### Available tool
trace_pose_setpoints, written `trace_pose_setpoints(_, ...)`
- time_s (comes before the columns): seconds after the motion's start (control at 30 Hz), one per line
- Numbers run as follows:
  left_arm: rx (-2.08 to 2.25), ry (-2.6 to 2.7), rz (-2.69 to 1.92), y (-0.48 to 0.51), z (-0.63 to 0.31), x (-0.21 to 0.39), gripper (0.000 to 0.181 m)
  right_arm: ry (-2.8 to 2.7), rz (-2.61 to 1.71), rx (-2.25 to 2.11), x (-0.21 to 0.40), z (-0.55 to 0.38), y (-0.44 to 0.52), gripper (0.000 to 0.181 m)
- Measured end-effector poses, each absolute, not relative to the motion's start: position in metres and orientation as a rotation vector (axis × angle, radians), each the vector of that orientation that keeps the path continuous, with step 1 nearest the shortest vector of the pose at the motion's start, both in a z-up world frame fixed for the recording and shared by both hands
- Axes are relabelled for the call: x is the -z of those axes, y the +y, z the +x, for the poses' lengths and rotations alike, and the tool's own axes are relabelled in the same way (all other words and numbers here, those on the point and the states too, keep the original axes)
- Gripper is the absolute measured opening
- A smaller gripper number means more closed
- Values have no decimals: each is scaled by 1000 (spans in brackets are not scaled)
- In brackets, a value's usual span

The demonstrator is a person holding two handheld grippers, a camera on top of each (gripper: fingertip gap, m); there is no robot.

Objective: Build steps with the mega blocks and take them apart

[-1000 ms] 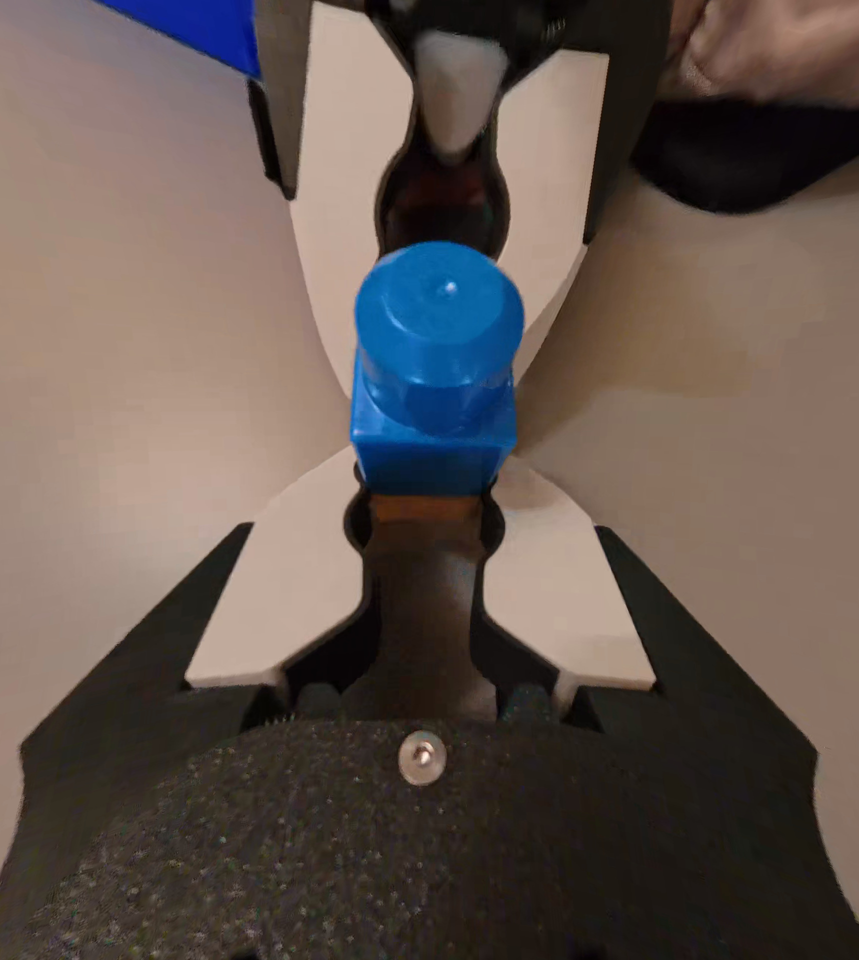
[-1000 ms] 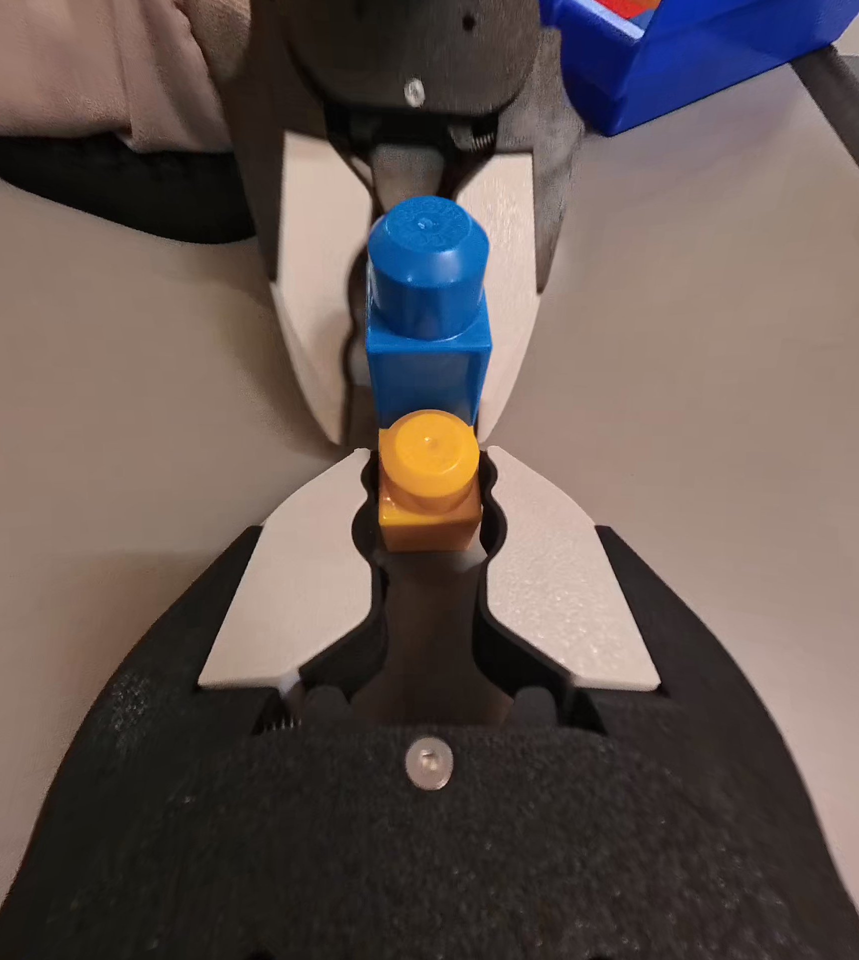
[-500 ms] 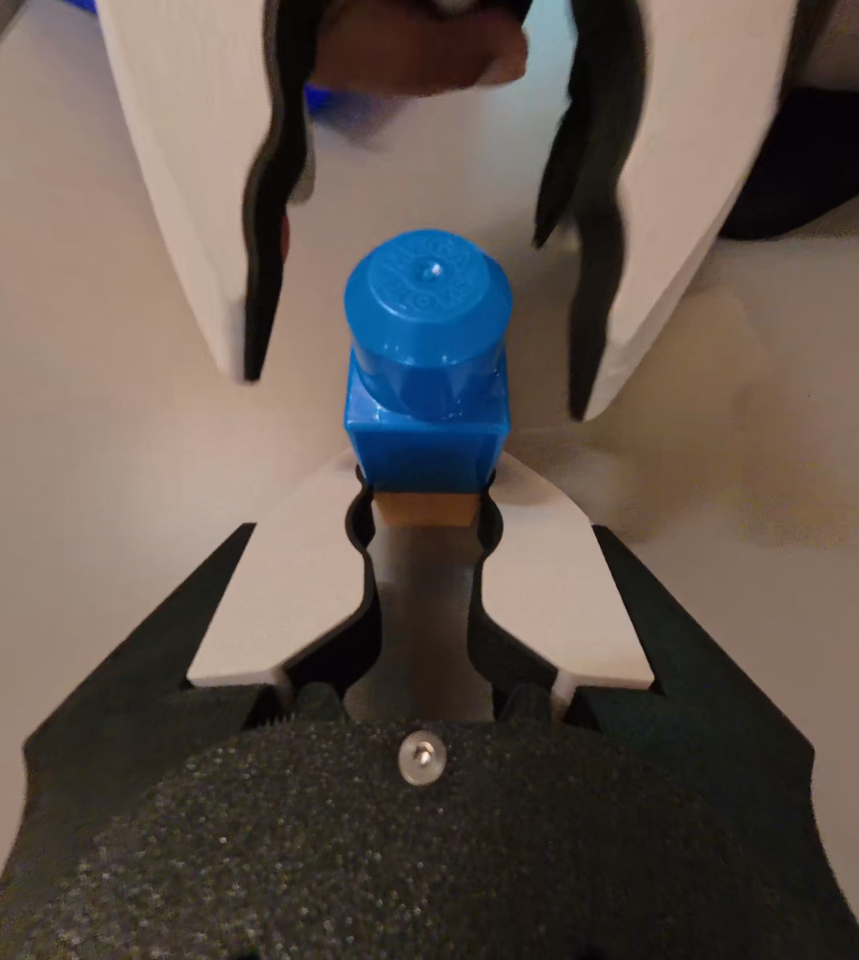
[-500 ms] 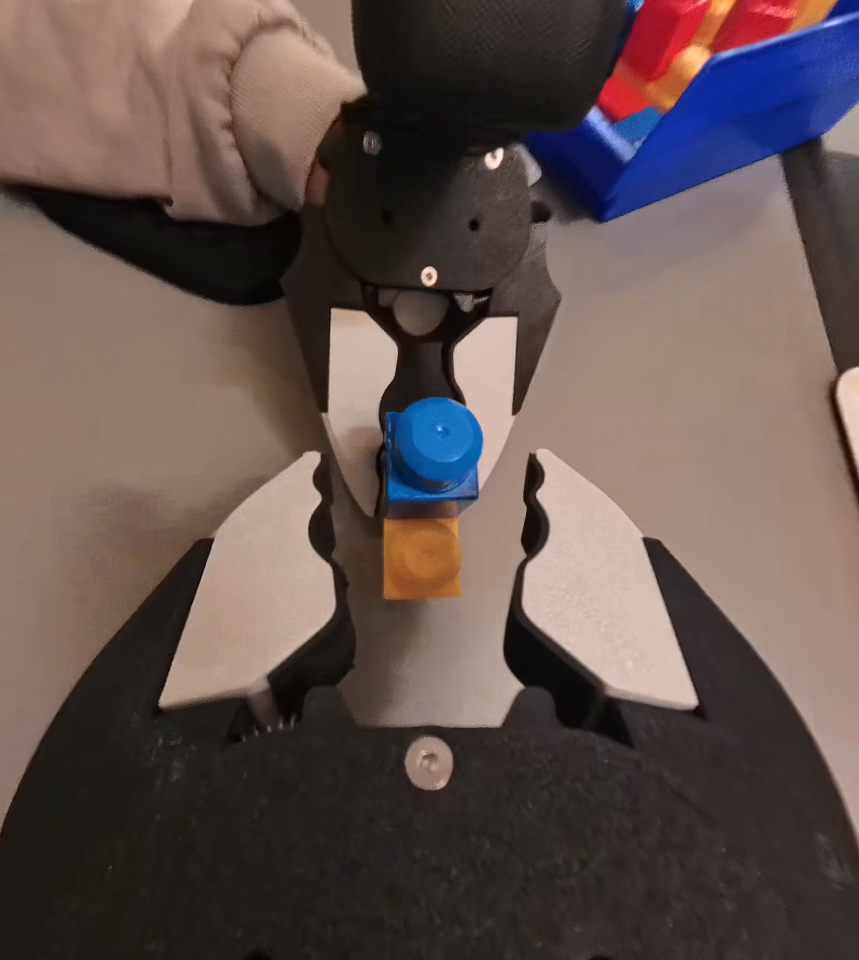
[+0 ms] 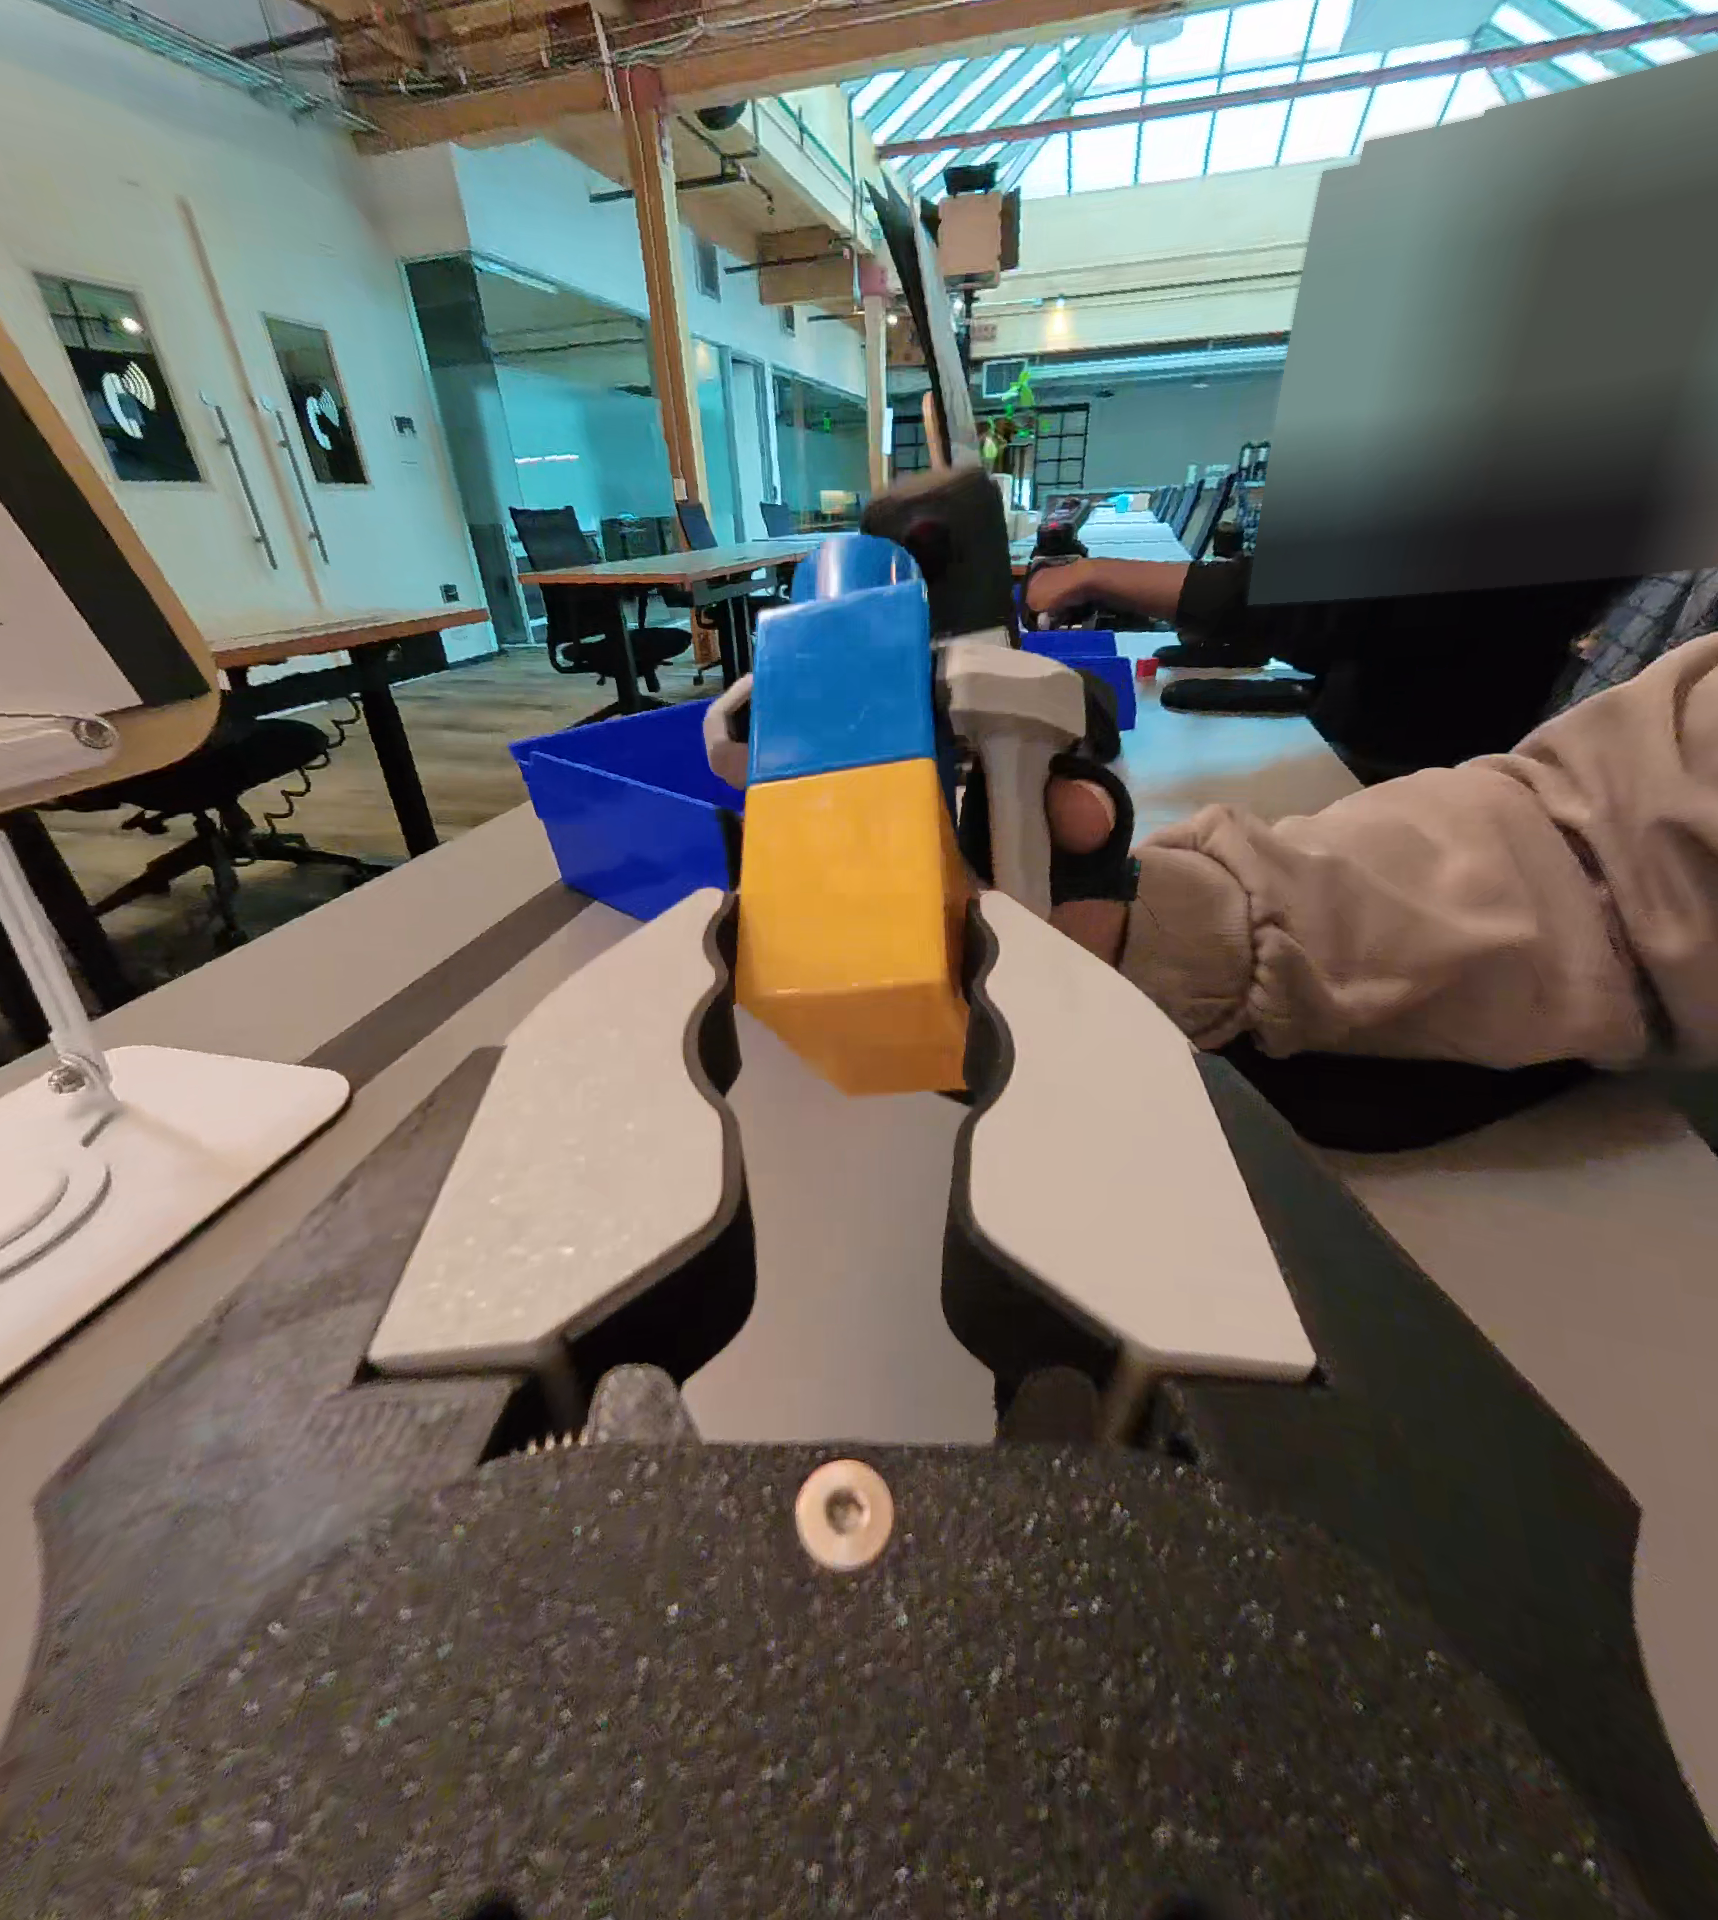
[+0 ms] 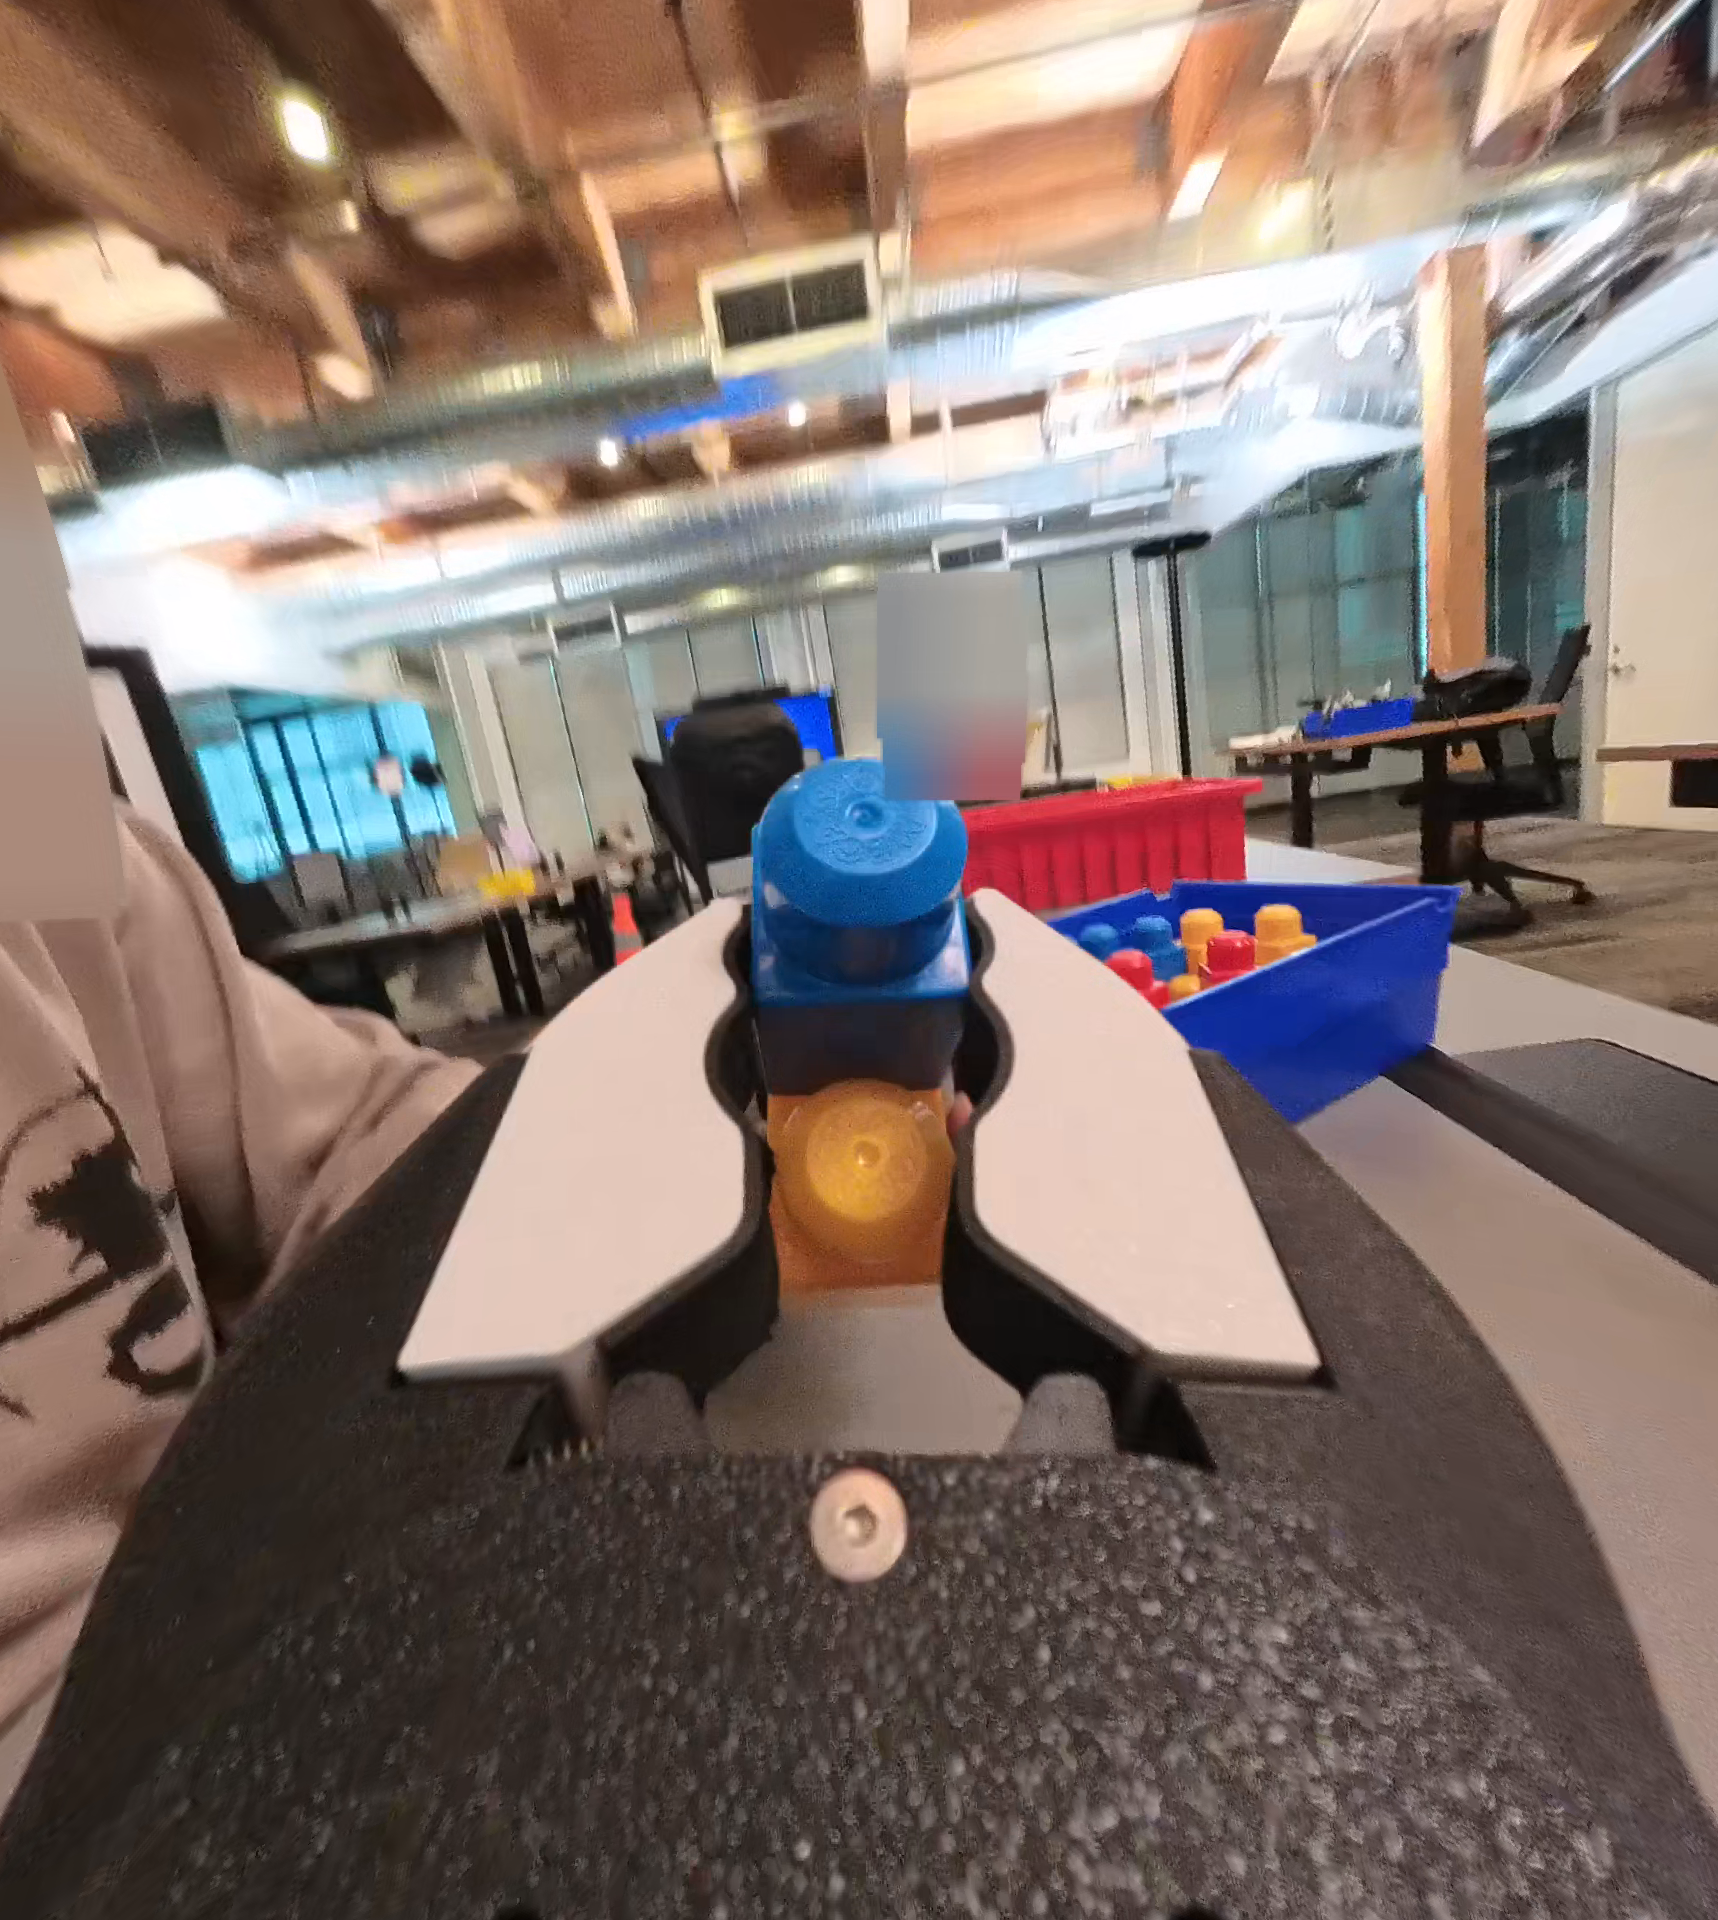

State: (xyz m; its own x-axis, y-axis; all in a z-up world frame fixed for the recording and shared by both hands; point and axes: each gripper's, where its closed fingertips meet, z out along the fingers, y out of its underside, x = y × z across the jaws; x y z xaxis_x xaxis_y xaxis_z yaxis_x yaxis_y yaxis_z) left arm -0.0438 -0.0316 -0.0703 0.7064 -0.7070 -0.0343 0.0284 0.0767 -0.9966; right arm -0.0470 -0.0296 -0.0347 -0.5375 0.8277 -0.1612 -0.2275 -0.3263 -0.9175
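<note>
A blue mega block (image 5: pixel 839 686) sits on top of a yellow block (image 5: pixel 844 914), and the pair is held tilted above the grey table (image 5: pixel 1457 1247). My left gripper (image 5: pixel 850 920) is shut on the yellow block. My right gripper (image 6: pixel 855 914) is shut on the blue block (image 6: pixel 860 935). The yellow block (image 6: pixel 860 1184) lies between its fingers lower down, with one stud facing the camera. In the left wrist view one grey finger (image 5: pixel 1011 727) of the right gripper shows beside the blue block.
A blue bin (image 6: pixel 1354 997) holding several red, yellow and blue blocks stands on the table; it also shows in the left wrist view (image 5: pixel 616 821). A red bin (image 6: pixel 1104 842) is behind it. A white stand base (image 5: pixel 128 1132) with a board is at the left. A person's beige sleeve (image 5: pixel 1457 852) reaches in from the right. Only a small space, under 4 cm, lies between the two pairs of fingers.
The right gripper opened and drew back, then closed on the blue block. Both grippers tilted up from looking down at the table to looking level across the room.
</note>
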Motion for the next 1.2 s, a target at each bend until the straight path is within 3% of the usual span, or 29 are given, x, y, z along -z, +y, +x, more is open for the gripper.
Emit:
trace_pose_setpoints(0.23,663,634,-1415,-39,-44,68,38,-1296,-854,-1900,41,-44,-34,36)
trace_pose_setpoints(0.43,636,789,-1547,-47,-45,89,37,-1810,-931,-1390,90,-36,-33,40)
trace_pose_setpoints(0.53,608,840,-1605,-47,-43,102,37,-1847,-939,-1351,99,-36,-36,40)
trace_pose_setpoints(0.83,623,723,-1611,-43,-82,99,37,-1708,-981,-1509,73,-13,2,35)
trace_pose_setpoints(1.2,612,650,-1544,-36,-86,90,37,-1723,-1239,-1024,53,33,74,35)
